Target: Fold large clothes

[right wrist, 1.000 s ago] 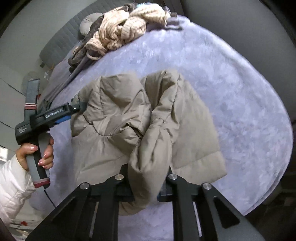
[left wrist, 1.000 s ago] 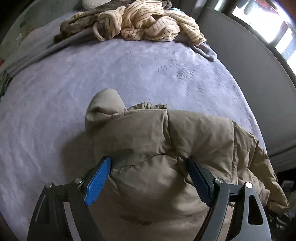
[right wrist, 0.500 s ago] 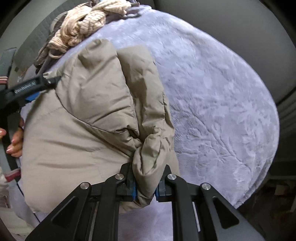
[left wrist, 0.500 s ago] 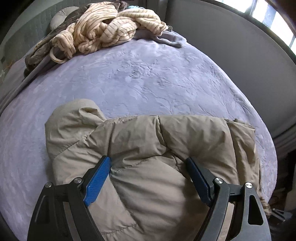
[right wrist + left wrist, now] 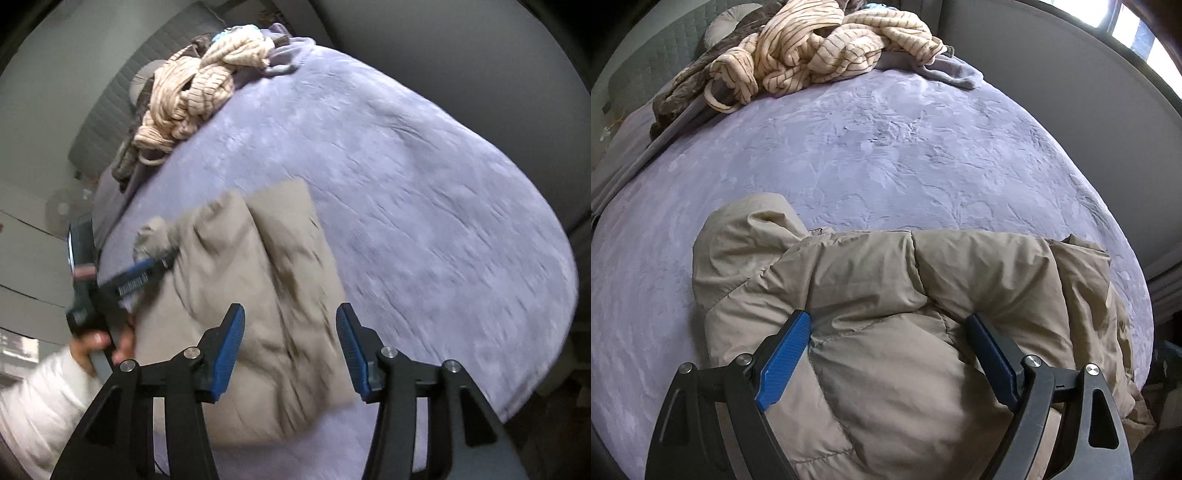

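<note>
Left wrist: striped clothes pile (image 5: 820, 48) beyond jacket (image 5: 905, 314), well apart.

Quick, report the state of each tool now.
Left tool: open, fingers straddling the tan puffer jacket.
Right tool: open, holding nothing, above the jacket.

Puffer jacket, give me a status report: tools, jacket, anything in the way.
Left tool open, straddling the jacket. Right tool open, above it, nothing held. Tan puffer jacket lies folded on the purple blanket. Striped clothes pile far off, not obstructing.
</note>
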A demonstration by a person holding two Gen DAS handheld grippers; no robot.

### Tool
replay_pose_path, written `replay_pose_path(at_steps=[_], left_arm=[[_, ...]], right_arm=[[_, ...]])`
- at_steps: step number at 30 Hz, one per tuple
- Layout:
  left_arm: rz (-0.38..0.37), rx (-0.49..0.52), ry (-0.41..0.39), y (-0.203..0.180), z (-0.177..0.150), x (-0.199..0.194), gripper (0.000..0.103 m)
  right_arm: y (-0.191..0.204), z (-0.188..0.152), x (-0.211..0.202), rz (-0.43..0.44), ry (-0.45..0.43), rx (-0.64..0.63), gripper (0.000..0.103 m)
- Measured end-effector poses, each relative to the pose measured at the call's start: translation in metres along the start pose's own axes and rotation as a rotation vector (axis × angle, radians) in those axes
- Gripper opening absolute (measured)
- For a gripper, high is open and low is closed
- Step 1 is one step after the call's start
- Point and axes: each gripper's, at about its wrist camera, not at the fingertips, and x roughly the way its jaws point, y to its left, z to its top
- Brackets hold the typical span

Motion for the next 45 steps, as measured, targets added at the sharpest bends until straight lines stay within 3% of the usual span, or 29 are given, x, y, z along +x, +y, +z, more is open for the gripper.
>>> replay_pose_path(at_steps=[3,6,7,8,16,24,33,39,41,45], left_arm=[[0.010,-0.012,0.001,0.000,-0.001,-0.001,0.088],[0.023,-0.012,-0.005,-0.002,-0.002,0.000,0.088],[0.029,-0.010,-0.007,-0.003,-0.003,0.000,0.088],[0.035,-0.009,-0.009,-0.005,-0.003,0.001,0.088],[0.068,0.001,-0.006,-0.009,-0.005,0.001,0.088],[0.090,-0.061,0.035,0.001,-0.015,-0.033,0.088],[0.085,-0.165,0.067,0.017,-0.062,-0.074,0.088],[0.039,-0.182,0.089,0.022,-0.114,-0.080,0.090],[0.033,-0.201,0.099,0.025,-0.123,-0.079,0.098],[0.006,-0.219,0.104,0.029,-0.129,-0.083,0.098]], right_arm=[[0.015,0.022,0.027,0.065,0.029,-0.018,0.055],[0.031,0.033,0.063,0.076,0.100,-0.033,0.055],[0.030,0.036,0.074,0.082,0.119,-0.028,0.053],[0.029,0.037,0.088,0.075,0.150,-0.020,0.041],[0.009,0.018,0.123,0.065,0.211,0.006,0.036],[0.011,0.019,0.118,0.061,0.242,-0.027,0.037],[0.023,0.012,0.088,0.047,0.242,-0.105,0.040],[0.026,-0.021,0.043,0.024,0.176,-0.194,0.040],[0.022,-0.038,0.041,0.006,0.190,-0.200,0.040],[0.013,-0.065,0.060,-0.066,0.252,-0.198,0.039]])
